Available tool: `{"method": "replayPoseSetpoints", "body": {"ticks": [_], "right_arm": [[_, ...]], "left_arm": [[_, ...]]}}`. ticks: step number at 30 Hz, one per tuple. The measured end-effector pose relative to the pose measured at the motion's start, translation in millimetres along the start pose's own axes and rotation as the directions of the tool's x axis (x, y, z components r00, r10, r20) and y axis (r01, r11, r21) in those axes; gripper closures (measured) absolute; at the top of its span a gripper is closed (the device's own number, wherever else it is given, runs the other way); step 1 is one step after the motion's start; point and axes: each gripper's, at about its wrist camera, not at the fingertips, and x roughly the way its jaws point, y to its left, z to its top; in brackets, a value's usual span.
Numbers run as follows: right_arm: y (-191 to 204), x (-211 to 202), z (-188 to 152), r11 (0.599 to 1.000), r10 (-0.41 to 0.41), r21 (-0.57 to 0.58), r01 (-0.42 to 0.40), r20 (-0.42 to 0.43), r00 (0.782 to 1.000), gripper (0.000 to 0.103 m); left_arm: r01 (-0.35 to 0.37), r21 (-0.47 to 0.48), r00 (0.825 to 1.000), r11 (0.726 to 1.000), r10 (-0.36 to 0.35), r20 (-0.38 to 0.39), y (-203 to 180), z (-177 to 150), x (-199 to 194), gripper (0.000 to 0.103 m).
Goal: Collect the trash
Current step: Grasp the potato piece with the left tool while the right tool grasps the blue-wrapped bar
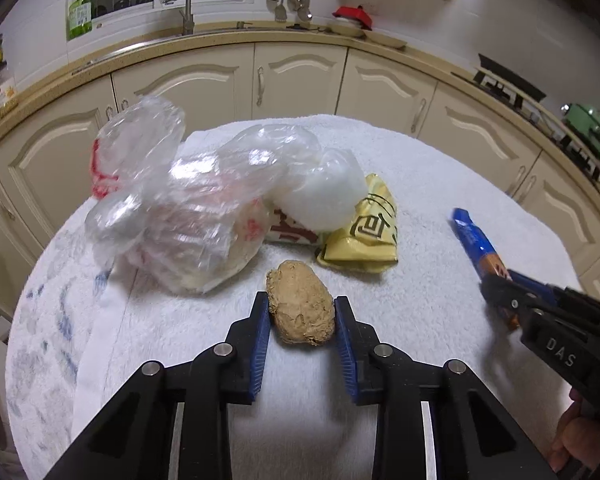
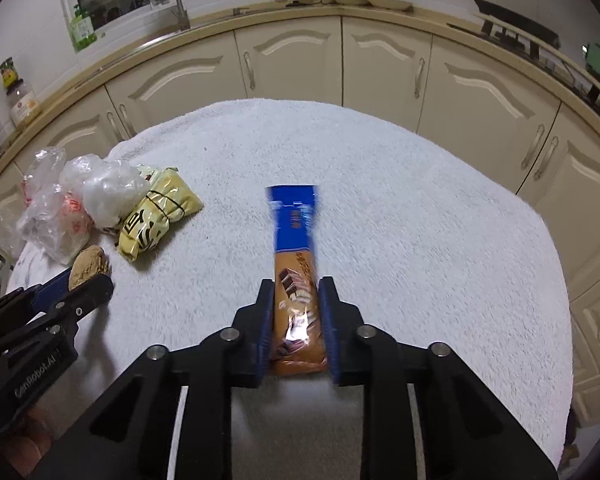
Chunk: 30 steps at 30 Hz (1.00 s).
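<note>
On the far left of the white towel (image 1: 420, 208) sits a clear plastic bag (image 1: 172, 216), crumpled and partly hanging past the towel's edge, with red print showing through it. A white wad (image 1: 320, 196) rests against the bag's right side, and a yellow wrapper (image 1: 364, 236) lies just beside that, touching it.

In front of these, nearer the camera, the left gripper (image 1: 302, 312) is clamped on a tan lump (image 1: 301, 308); both blue pads press its sides, and the lump sits on the towel. In the right wrist view the same lump (image 2: 89, 266) pokes up beyond the gripper's black fingers.

Well apart to the right, the right gripper (image 2: 296, 300) is closed on a snack wrapper (image 2: 296, 264), its pads squeezing the orange lower part while the blue end points away toward the cabinets (image 2: 380, 64). The wrapper lies along the towel, lengthwise between the fingers.
</note>
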Motion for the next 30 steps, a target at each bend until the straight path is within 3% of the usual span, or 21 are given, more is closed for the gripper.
{"method": "replayPoseSetpoints", "body": {"ticks": [10,20,22,30], "right_arm": [[-16.7,-34.4,-38.1,0.998,0.056,0.041,-0.056,-0.007,0.998,0.082],[-6.3,-22.9,-28.7,1.0,0.012,0.0,-0.012,0.011,1.0,0.077],[-4.1,-23.4,-29.6,1.0,0.015,-0.017,-0.015,0.005,1.0,0.083],[-13.0,-59.0,-48.5,0.995,0.1,0.022,-0.101,0.041,0.994,0.083]], "left_arm": [[0.014,0.006,1.0,1.0,-0.014,0.006,-1.2,-23.3,-21.7,0.076],[0.016,0.02,1.0,1.0,-0.017,0.018,3.3,-37.7,-40.4,0.076],[0.017,0.02,0.999,1.0,-0.018,0.031,3.5,-42.4,-49.1,0.076],[0.034,0.049,0.995,0.998,-0.039,0.087,-7.9,-40.6,-66.6,0.076]]}}
